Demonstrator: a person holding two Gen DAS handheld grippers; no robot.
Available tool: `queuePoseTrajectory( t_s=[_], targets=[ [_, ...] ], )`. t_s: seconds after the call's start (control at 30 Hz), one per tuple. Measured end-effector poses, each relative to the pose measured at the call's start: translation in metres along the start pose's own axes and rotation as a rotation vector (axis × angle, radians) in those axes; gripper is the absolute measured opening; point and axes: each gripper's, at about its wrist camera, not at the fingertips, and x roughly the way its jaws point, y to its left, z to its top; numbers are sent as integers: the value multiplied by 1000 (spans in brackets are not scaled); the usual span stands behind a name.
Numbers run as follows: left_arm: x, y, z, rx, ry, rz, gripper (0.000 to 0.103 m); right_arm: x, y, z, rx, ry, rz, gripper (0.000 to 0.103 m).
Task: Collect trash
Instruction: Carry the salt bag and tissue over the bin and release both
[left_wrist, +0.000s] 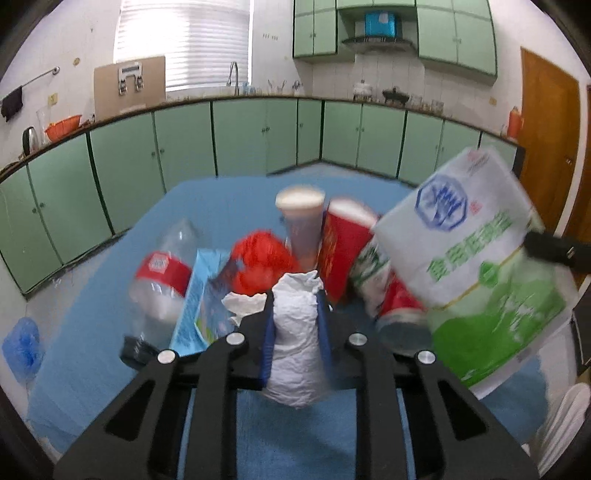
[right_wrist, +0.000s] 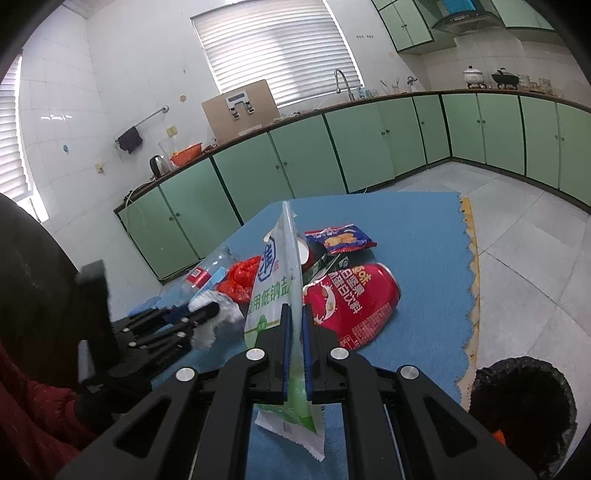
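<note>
My left gripper (left_wrist: 295, 306) is shut on a crumpled white tissue (left_wrist: 295, 343) above the blue mat (left_wrist: 92, 350). It also shows at the left of the right wrist view (right_wrist: 212, 314). My right gripper (right_wrist: 294, 317) is shut on a white and green salt bag (right_wrist: 273, 291), held upright; the bag fills the right of the left wrist view (left_wrist: 476, 266). On the mat lie a clear bottle with a red label (left_wrist: 159, 273), a red plastic bag (left_wrist: 258, 258), paper cups (left_wrist: 301, 225), a red can (right_wrist: 351, 306) and a snack packet (right_wrist: 341, 238).
A black-lined trash bin (right_wrist: 524, 406) stands on the floor off the mat's right edge. A light blue carton (left_wrist: 199, 299) lies beside the bottle. Green kitchen cabinets (right_wrist: 258, 181) run behind the mat. A blue plastic bag (left_wrist: 22, 347) lies on the floor at the left.
</note>
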Motion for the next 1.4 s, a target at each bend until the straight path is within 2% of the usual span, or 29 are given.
queuePoseTrajectory(
  t_s=[0.33, 0.53, 0.73, 1.13, 1.4],
  targets=[
    [-38, -29, 43, 18, -106, -119, 19, -36, 10, 12, -23, -45, -73, 6],
    [-50, -63, 61, 49, -146, -214, 19, -65, 3, 18, -11, -75, -164, 6],
    [-49, -105, 65, 96, -154, -321, 19, -100, -13, 17, 17, -115, -268, 6],
    [-23, -210, 53, 201, -91, -510, 19, -161, -75, -12, 124, -157, -482, 6],
    [21, -275, 23, 276, 46, -599, 19, -171, -139, -54, 252, -104, -616, 6]
  ],
)
